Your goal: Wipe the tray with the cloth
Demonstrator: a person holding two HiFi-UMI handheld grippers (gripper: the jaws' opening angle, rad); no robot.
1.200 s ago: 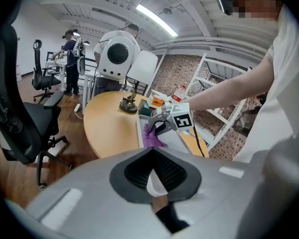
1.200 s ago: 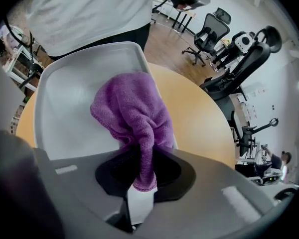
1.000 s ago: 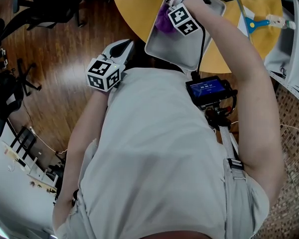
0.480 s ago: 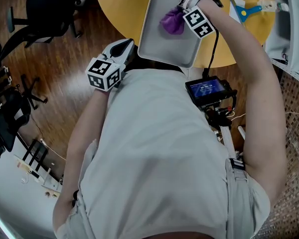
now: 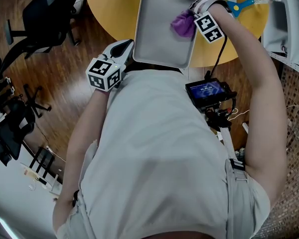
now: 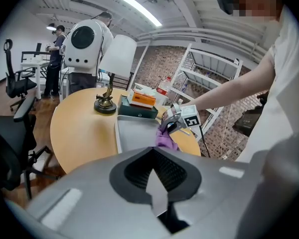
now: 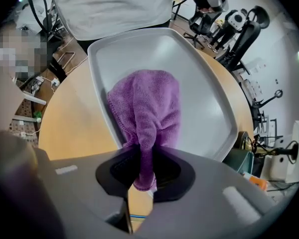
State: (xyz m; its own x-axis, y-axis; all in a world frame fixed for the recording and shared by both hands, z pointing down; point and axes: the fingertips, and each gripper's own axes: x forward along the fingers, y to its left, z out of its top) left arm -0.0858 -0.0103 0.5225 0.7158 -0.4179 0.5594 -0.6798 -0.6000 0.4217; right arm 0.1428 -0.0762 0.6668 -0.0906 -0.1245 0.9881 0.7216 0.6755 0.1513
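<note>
Head view, closest in: a small screen unit (image 5: 207, 91) hangs at the person's chest, at 2 o'clock from frame centre. The left gripper (image 5: 120, 49) sits at 11 o'clock, over the wood floor, with its tips just beside the tray's near-left corner. Whether they touch it is unclear. In the left gripper view its jaws are together with nothing between them.

The tray (image 5: 157, 39) is grey and rectangular and lies on the round yellow table (image 5: 112, 9) at 12 o'clock, its near edge at the table's rim.

The cloth (image 5: 183, 25) is purple and bunched, on the tray floor at the tray's 2 o'clock, close to the right wall. The right gripper (image 5: 197, 11) points down onto it. The right gripper view shows the jaws clamped on a pinched fold, the rest of the cloth spread on the tray floor.

Farther out — a blue-handled tool (image 5: 241, 4) lies on the table at 1 o'clock. The left gripper view shows a green box (image 6: 137, 112) topped by an orange box (image 6: 142, 99) at the tray's far end, with a white-shaded lamp (image 6: 118, 54) at their 10 o'clock. A black office chair (image 5: 45, 14) stands on the floor at 10 o'clock.
</note>
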